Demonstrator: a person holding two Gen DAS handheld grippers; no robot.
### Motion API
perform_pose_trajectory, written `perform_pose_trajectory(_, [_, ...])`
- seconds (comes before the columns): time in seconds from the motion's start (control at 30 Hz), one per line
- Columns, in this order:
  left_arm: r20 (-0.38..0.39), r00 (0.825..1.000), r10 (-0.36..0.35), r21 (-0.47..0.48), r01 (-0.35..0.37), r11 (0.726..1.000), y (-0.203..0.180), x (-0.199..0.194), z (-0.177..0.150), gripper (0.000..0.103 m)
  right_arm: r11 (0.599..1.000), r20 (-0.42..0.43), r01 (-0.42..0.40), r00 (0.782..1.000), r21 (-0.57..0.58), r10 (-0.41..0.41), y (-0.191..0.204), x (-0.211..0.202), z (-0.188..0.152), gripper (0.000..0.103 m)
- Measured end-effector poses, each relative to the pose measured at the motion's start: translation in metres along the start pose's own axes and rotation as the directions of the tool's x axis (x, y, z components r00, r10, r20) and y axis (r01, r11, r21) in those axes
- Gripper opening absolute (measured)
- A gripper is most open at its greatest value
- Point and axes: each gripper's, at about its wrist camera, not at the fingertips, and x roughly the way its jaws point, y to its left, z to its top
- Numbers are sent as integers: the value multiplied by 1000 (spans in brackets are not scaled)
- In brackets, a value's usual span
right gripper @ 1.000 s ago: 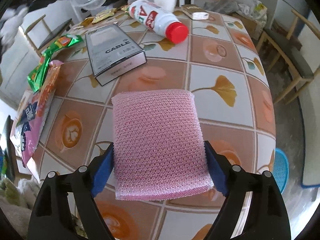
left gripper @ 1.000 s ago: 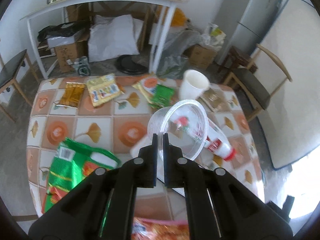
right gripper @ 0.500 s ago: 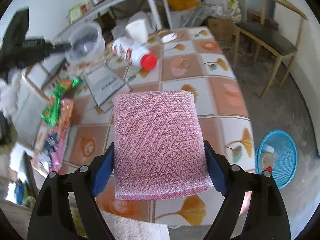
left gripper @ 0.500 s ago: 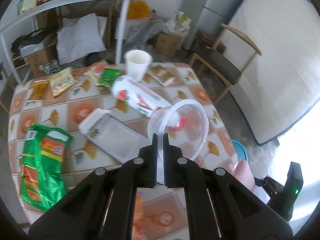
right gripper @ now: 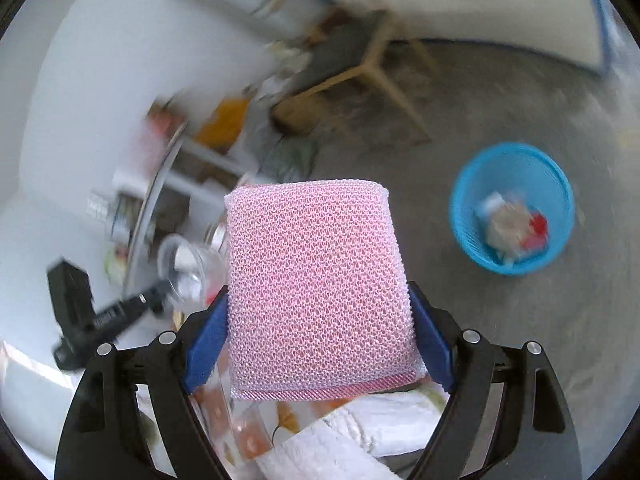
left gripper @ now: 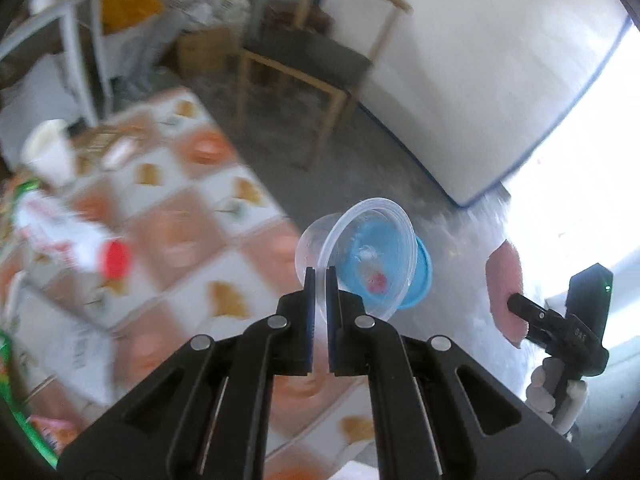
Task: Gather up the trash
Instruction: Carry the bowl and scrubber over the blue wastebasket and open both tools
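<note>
Left wrist view: both hands have swung off the table (left gripper: 192, 240) toward the blue basket (right gripper: 512, 208) (drop likely next), left gripper (left gripper: 318, 276) pinched tight on the clear cup's (left gripper: 360, 256) rim, right gripper (right gripper: 320, 320) clamping the pink sponge (right gripper: 316, 288) wide.

Both grippers swung off the bench toward the floor: cup (left gripper: 362, 256) came over the blue basket (right gripper: 512, 208); sponge (right gripper: 320, 292) moved beside it, rolled.
</note>
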Motion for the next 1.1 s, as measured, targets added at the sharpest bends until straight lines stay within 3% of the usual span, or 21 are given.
perform_pose_trajectory(0.23, [-159, 987, -7, 50, 15, 999, -68, 117, 22, 3, 962, 0, -20, 1000, 272, 21, -94, 21, 27, 81])
perform_pose_trajectory(0.43, [-272, 962, -21, 57, 38, 998, -112, 215, 26, 4, 916, 26, -41, 999, 398, 33, -149, 68, 64, 83])
perform_pose_trajectory(0.5, [-291, 955, -60, 44, 76, 996, -123, 243, 27, 17, 905, 25, -17, 1000, 425, 7, -167, 86, 79, 87])
perform_pose_trajectory(0.53, [-300, 951, -73, 34, 87, 996, -127, 254, 27, 40, 888, 29, 14, 999, 459, -31, -181, 94, 85, 87])
perform_pose_trajectory(0.57, [-304, 950, -75, 30, 88, 996, -132, 266, 25, 52, 881, 30, 29, 998, 473, -49, -189, 101, 88, 88])
perform_pose_trajectory(0.67, [-258, 962, -88, 53, 105, 993, -143, 272, 24, 52, 866, 14, 106, 992, 489, -129, -209, 116, 94, 88])
perform_pose_trajectory(0.8, [-223, 965, -135, 63, 152, 986, -142, 254, 23, 54, 865, 17, 167, 980, 474, -198, -220, 116, 89, 88])
perform_pose_trajectory(0.93, [-161, 977, -138, 77, 152, 985, -136, 231, 33, 55, 874, 49, 182, 972, 450, -228, -220, 97, 80, 88])
perform_pose_trajectory(1.1, [-46, 982, -184, 19, 185, 982, -113, 172, 32, 62, 903, 112, 168, 967, 396, -229, -205, 63, 67, 88])
